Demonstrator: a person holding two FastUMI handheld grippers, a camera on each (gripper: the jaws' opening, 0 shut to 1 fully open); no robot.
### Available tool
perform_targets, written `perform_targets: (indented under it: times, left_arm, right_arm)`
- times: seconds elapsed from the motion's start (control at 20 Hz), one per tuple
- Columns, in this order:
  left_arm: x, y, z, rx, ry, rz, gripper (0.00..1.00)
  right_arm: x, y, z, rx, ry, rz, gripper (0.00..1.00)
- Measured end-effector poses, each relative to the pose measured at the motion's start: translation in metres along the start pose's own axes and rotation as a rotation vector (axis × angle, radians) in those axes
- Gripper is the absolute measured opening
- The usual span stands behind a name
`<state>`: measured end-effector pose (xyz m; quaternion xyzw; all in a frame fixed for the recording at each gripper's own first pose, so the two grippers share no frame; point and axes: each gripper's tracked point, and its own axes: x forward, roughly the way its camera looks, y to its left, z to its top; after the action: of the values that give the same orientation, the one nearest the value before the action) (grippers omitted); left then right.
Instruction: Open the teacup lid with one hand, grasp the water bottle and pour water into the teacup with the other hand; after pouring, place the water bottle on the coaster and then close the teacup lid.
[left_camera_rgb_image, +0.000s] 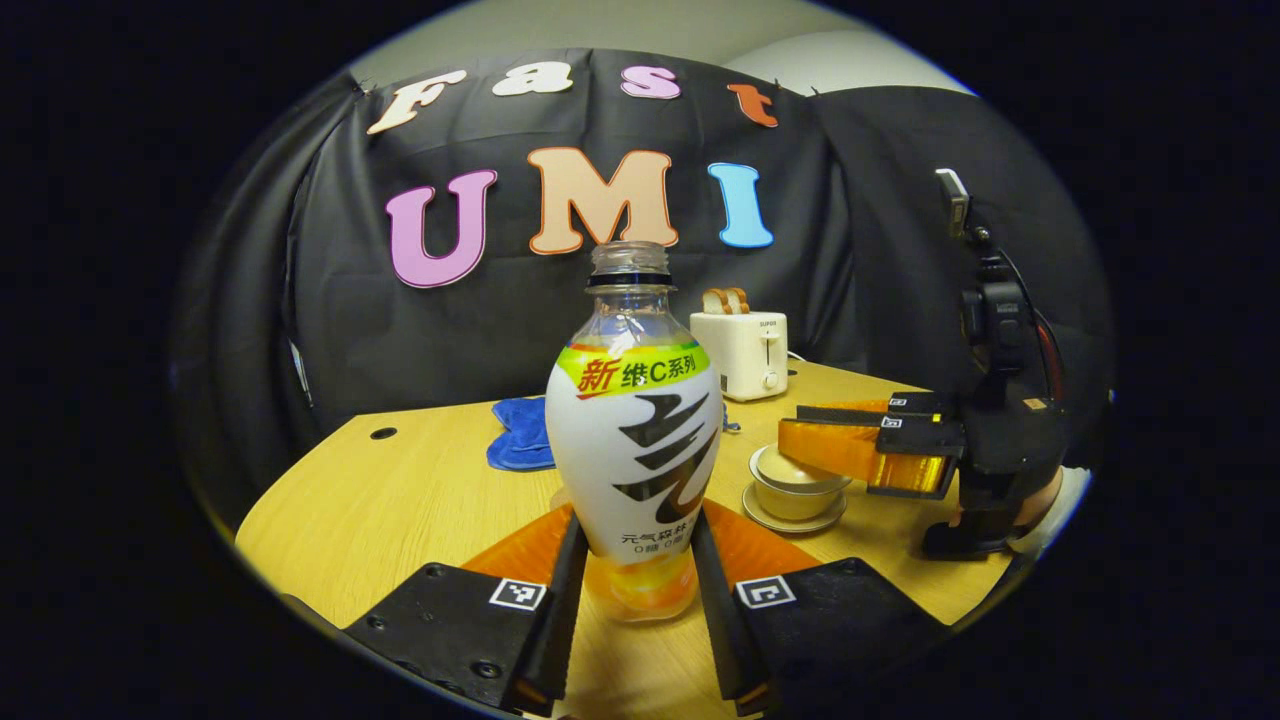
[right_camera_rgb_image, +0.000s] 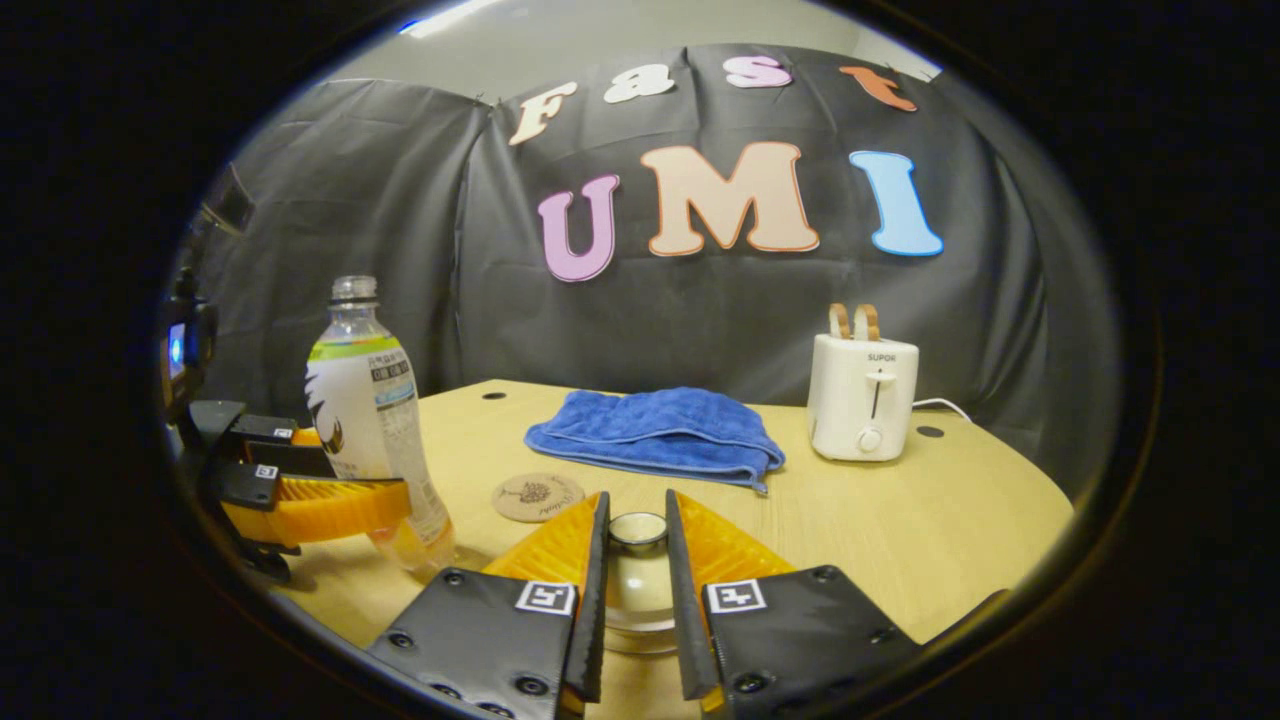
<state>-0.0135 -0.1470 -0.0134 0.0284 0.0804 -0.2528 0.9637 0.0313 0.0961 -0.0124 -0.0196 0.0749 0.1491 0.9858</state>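
The bottle (left_camera_rgb_image: 634, 430) stands upright and uncapped on the table (left_camera_rgb_image: 400, 490), between the left gripper's (left_camera_rgb_image: 634, 600) fingers, which press on its lower body from both sides. In the right gripper view the bottle (right_camera_rgb_image: 372, 410) shows at the left with that gripper (right_camera_rgb_image: 320, 500) clamped around its lower part.

The lid (right_camera_rgb_image: 638, 530) sits between the right gripper's (right_camera_rgb_image: 636, 600) fingers, which close on its knob; below it the glossy body is seen through the gap. In the left gripper view the teacup (left_camera_rgb_image: 795, 487) rests on its saucer right of the bottle, with the right gripper (left_camera_rgb_image: 860, 450) held level over it.

The coaster (right_camera_rgb_image: 538, 496) lies flat near the bottle, just ahead of the right gripper. Behind it lies a blue cloth (right_camera_rgb_image: 660, 430), and a toaster (right_camera_rgb_image: 862, 395) stands farther right.
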Motion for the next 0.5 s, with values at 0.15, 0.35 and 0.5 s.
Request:
perform_targets:
  times: [0.15, 0.35, 0.5]
  left_arm:
    - [0.014, 0.010, 0.019, -0.005, -0.041, 0.003, 0.54]
    - [0.045, 0.020, 0.043, -0.023, -0.093, 0.002, 0.53]
    - [0.062, 0.022, 0.057, -0.050, -0.130, 0.008, 0.54]
  right_arm:
    - [-0.004, -0.002, 0.009, 0.008, -0.022, -0.002, 0.34]
    - [-0.011, -0.008, 0.017, 0.028, -0.041, -0.010, 0.33]
    - [-0.014, -0.015, 0.024, 0.037, -0.054, -0.018, 0.33]
